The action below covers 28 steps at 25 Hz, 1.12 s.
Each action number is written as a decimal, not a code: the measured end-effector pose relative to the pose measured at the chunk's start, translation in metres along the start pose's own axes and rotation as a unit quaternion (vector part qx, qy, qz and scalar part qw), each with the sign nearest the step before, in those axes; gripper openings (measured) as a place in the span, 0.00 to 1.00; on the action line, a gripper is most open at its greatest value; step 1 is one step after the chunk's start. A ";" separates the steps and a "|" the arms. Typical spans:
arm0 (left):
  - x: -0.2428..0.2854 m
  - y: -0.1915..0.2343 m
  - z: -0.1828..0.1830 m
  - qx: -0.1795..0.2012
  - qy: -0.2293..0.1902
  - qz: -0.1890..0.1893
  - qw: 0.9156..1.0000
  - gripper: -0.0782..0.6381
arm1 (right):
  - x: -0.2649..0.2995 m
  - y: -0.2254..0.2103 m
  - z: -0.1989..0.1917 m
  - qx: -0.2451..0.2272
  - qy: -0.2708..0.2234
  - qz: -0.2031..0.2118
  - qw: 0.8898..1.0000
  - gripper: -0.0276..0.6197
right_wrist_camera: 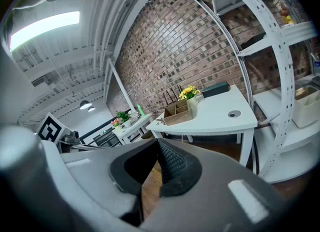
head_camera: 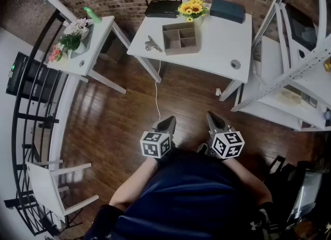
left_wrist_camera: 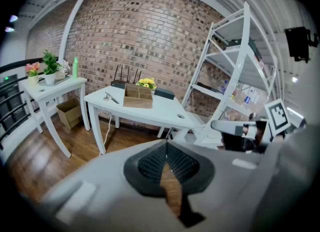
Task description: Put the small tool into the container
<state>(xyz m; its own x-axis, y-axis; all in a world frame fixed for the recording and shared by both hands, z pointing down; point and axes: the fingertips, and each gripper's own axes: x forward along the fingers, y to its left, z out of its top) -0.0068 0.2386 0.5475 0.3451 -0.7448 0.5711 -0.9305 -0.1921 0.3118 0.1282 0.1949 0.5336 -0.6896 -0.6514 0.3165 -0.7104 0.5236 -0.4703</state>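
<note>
step: approach, tool not yet reached | left claw (head_camera: 166, 124): clenched, empty | right claw (head_camera: 214, 121): clenched, empty | small tool (head_camera: 152, 44): on tabletop (head_camera: 222, 45), just beside container (head_camera: 180, 38) at its 9 o'clock | next: likely advance toward 12 o'clock, release one claw, straddle tool

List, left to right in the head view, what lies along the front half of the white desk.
small metal tool → divided wooden container → round cable hole
</note>
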 end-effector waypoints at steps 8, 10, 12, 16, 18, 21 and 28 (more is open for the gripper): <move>0.014 0.009 0.032 -0.018 -0.027 0.031 0.999 0.11 | 0.001 -0.030 0.012 0.023 -0.001 -0.008 1.000 0.06; 0.020 0.020 0.041 -0.025 -0.033 0.033 0.999 0.11 | 0.011 -0.032 0.014 0.019 0.004 -0.008 1.000 0.06; 0.030 0.038 0.048 -0.035 -0.037 0.034 0.998 0.11 | 0.026 -0.033 0.015 0.014 0.011 -0.009 1.000 0.06; 0.054 0.094 0.072 -0.054 -0.044 0.036 0.997 0.11 | 0.060 -0.043 0.025 0.008 0.018 -0.034 0.999 0.06; 0.069 0.125 0.091 -0.061 -0.047 0.033 0.996 0.11 | 0.081 -0.049 0.037 0.005 0.019 -0.055 0.998 0.06; 0.098 0.172 0.115 -0.073 -0.039 0.024 0.996 0.11 | 0.116 -0.049 0.057 -0.001 0.022 -0.075 0.997 0.06; 0.155 0.273 0.148 -0.096 -0.005 0.017 0.995 0.17 | 0.187 -0.030 0.083 -0.024 0.041 -0.095 0.994 0.06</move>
<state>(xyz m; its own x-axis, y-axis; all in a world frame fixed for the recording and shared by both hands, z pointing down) -0.2251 -0.0236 0.6087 0.3123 -0.7549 0.5767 -0.9008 -0.0425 0.4322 0.0319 0.0122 0.5387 -0.5500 -0.6947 0.4636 -0.8336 0.4222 -0.3562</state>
